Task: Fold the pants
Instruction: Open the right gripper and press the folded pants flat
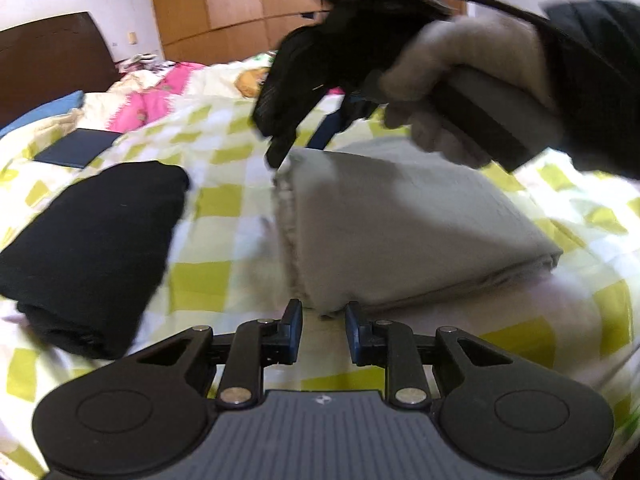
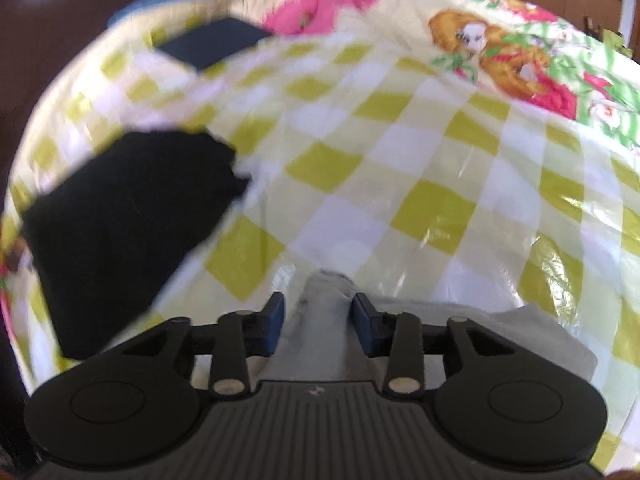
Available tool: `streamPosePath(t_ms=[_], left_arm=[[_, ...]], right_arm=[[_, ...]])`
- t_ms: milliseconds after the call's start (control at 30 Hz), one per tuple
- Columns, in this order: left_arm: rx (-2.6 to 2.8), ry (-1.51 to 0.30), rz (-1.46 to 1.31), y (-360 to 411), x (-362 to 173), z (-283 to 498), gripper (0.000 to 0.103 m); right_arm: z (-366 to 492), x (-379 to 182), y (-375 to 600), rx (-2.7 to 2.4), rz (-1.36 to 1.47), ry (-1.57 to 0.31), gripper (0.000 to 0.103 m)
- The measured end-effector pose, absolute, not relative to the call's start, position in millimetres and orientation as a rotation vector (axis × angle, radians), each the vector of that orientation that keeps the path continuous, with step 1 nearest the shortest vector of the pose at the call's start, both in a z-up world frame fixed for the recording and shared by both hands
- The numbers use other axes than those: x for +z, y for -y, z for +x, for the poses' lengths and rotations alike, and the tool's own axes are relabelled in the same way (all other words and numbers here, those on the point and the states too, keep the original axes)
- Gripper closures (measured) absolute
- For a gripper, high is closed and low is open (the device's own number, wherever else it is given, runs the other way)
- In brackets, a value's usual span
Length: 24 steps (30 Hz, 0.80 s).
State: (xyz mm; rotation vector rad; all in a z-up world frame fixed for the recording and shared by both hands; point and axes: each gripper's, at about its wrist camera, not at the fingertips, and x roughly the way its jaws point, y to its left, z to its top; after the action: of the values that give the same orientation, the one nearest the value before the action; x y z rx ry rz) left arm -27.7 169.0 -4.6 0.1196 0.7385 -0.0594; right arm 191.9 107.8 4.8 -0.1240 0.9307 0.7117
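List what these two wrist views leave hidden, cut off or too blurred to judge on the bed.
- Left wrist view: the right gripper is motion-blurred; contact with the grey pants is unclear.
- Right wrist view: most of the grey pants is hidden beneath the gripper body.
- Both views: the black folded garment is too dark to show what it is.
- Left wrist view: the left gripper stands open, empty.

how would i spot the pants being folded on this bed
On the green-and-white checked bedspread two folded garments lie side by side. The light grey folded pants are the pale, flat rectangle, unlike the black folded garment beside it.
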Motion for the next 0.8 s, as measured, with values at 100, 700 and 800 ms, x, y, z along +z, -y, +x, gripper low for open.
streamPosePath(t_ms=[100,700,800], left_arm=[[-0.041,-0.711,0.106,-175,9,-27,0.063],[-0.006,-0.733,0.429,-161,28,-8,0.037],[0.017,-0.704,0.432,-159,43,-19,0.037]], right_arm=[[179,28,-70,0.673,-0.080,-0.842,0.050],[138,-56,82,0.587,0.363,-1.019,0.037],[135,-58,91,0.656,0.426,-1.025,0.037]])
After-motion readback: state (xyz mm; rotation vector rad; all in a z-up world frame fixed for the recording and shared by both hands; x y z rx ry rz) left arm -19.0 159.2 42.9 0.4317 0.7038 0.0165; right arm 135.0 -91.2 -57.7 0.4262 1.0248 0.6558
